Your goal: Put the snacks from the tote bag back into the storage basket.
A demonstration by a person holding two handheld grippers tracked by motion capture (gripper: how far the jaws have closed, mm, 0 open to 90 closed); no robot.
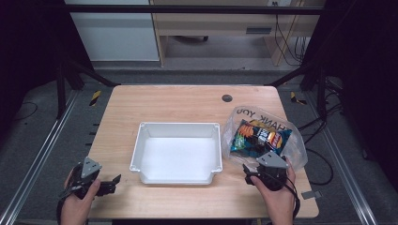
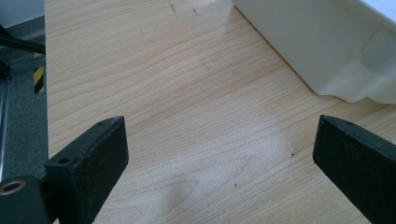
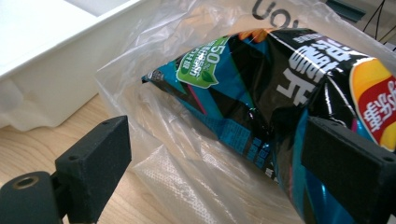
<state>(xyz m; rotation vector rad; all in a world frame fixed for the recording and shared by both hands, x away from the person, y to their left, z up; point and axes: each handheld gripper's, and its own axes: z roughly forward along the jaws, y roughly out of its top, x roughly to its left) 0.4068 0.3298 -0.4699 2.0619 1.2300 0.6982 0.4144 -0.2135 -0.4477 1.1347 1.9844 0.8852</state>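
A white plastic tray [image 1: 178, 125] stands empty in the middle of the wooden table [image 1: 187, 101]. To its right lies a clear plastic bag [image 1: 256, 115] printed with black letters, and inside it a blue, black and orange snack packet [image 1: 260, 137]. My right gripper [image 1: 263, 166] is at the bag's near edge, open. In the right gripper view the gripper [image 3: 215, 140] has the bag's film [image 3: 187, 177] and the packet's end [image 3: 280, 79] between its wide jaws, with the tray wall [image 3: 56, 79] at left. My left gripper [image 1: 114, 183] is open at the front left, and in its own view [image 2: 219, 140] it is over bare wood near the tray's corner [image 2: 327, 51].
A dark round grommet [image 1: 227, 98] sits in the table near its far edge. Metal rails and cables run along the floor on both sides. A small grey clip [image 1: 312, 194] hangs off the table's right front edge. Bare wood lies between the tray and the front edge.
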